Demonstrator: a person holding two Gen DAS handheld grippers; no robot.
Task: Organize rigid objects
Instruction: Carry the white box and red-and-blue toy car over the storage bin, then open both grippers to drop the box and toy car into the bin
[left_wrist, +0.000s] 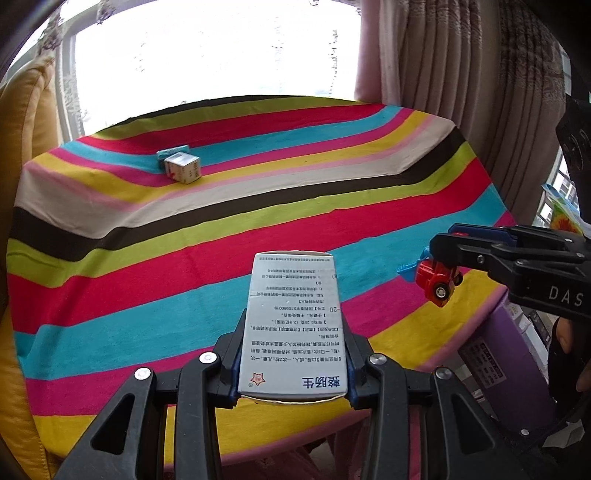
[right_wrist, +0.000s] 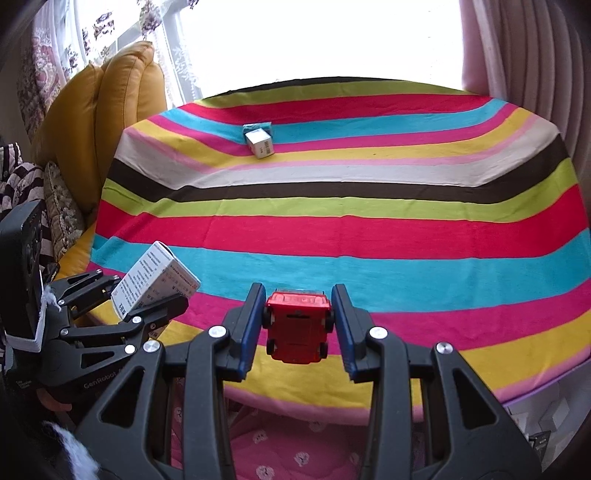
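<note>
My left gripper (left_wrist: 293, 354) is shut on a white medicine box (left_wrist: 293, 325) with blue Chinese print, held above the near edge of the striped table (left_wrist: 258, 221). It also shows in the right wrist view (right_wrist: 155, 282) at the left. My right gripper (right_wrist: 298, 325) is shut on a red toy truck (right_wrist: 297, 326), held by its wheels above the table's near edge. The truck shows in the left wrist view (left_wrist: 437, 278) at the right, with a blue scoop at its front. A small white box (left_wrist: 183, 168) lies against a teal box (left_wrist: 171, 152) at the table's far left.
A yellow leather sofa (right_wrist: 110, 110) stands left of the table. Curtains (left_wrist: 461, 74) hang at the back right before a bright window. A purple container (left_wrist: 509, 362) sits below the table's right edge. A pink patterned cloth (right_wrist: 295, 443) lies below the near edge.
</note>
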